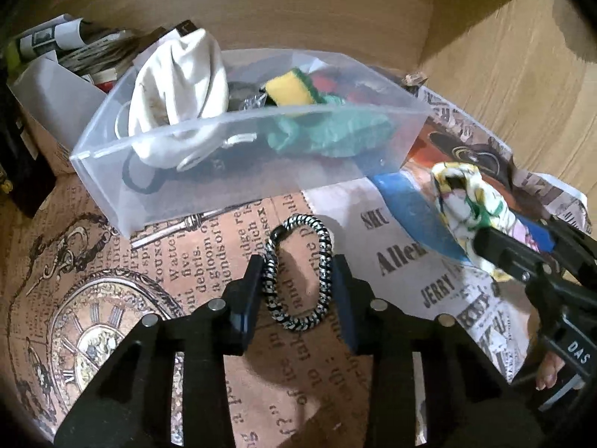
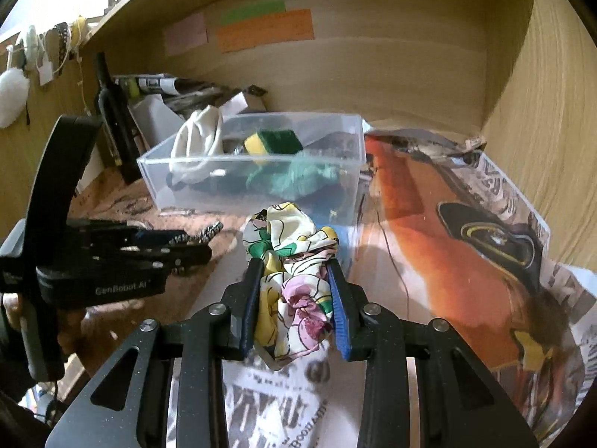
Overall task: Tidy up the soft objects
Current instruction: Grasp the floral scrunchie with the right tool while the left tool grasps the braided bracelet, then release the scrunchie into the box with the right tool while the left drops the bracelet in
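A black-and-white braided loop (image 1: 298, 324) sits between the fingers of my left gripper (image 1: 298, 272), whose pads press on its two sides; it hangs over the newsprint mat. My right gripper (image 2: 294, 272) is shut on a bunched floral cloth (image 2: 298, 298) just in front of the clear plastic bin (image 2: 186, 186). The bin (image 1: 231, 194) holds a white cloth (image 1: 179, 86), a yellow-and-green sponge (image 1: 291, 89), a green cloth (image 1: 328, 134) and dark items. The left gripper (image 2: 197, 242) with the loop (image 2: 209, 230) shows at the left of the right wrist view; the right gripper (image 1: 522, 242) and floral cloth (image 1: 466, 201) show at the right of the left wrist view.
Printed paper mats (image 2: 447, 246) cover the wooden shelf floor. A dark bottle (image 2: 112, 119) and a box of papers (image 1: 56, 104) stand left of the bin. Wooden walls close the back and right; coloured notes (image 2: 265, 30) are stuck on the back wall.
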`<state>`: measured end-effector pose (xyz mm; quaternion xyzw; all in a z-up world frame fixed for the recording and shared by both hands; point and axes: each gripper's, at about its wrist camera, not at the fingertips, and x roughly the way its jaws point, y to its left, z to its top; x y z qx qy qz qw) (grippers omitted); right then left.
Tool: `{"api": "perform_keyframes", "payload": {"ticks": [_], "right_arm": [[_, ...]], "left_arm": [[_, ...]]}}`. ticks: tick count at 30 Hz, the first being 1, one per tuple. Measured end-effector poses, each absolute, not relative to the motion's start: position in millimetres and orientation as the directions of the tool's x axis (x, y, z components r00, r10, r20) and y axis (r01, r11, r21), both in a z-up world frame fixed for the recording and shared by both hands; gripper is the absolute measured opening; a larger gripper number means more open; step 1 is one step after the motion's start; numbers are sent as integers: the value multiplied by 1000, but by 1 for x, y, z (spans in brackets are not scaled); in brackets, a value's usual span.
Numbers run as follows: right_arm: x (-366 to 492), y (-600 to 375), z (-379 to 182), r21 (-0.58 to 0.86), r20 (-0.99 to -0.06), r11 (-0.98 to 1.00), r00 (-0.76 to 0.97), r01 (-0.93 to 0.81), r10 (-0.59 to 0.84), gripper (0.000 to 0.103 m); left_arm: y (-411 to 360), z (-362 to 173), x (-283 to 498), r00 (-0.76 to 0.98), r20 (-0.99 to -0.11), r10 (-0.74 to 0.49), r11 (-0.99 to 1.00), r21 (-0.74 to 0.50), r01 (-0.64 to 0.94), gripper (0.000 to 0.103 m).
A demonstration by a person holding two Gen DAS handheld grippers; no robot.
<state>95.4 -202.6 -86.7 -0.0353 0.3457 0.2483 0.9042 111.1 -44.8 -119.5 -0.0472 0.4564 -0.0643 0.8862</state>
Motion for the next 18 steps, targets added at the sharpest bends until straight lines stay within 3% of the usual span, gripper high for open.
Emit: {"api": "perform_keyframes", "payload": {"ticks": [18], "right_arm": [[128, -177, -27, 66, -496, 867, 738, -493, 458, 30]], "left_arm": [[-22, -29, 125, 757, -642, -123, 991, -124, 56, 34]]}}
